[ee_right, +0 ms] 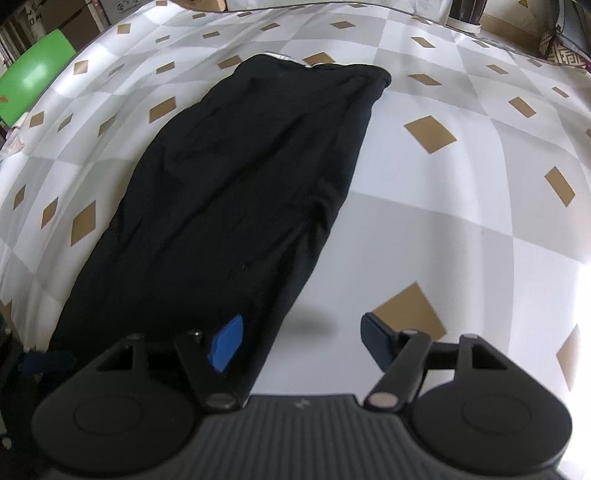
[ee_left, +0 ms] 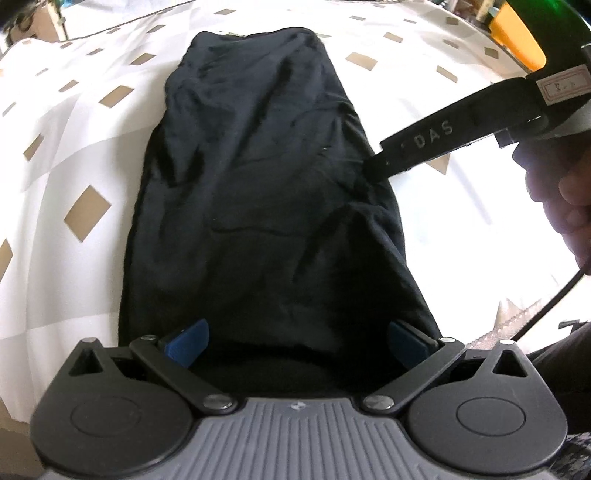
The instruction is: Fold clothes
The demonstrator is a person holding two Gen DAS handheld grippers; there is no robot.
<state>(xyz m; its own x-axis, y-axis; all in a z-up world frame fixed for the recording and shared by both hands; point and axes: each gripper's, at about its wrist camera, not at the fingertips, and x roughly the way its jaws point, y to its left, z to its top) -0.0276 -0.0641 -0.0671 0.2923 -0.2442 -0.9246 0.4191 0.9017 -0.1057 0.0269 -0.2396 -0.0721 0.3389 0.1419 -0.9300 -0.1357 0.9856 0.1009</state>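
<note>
Both claws, left [ee_left: 297, 341] and right [ee_right: 301, 345], apart, empty above dark garment [ee_left: 258, 192]; checkered bedsheet [ee_right: 461, 221], boxes behind.

Bright daylight, glare right, fisheye warp, slight blur.

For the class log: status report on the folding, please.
Left gripper open over black garment. Right gripper open at its edge. Nothing in the way.

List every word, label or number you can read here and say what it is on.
"DAS": on the black finger of the right gripper, seen from the left wrist camera.
White sticker on that gripper's body: handwriting too blurred to read.
Boxes behind the bed: print too small to read.
</note>
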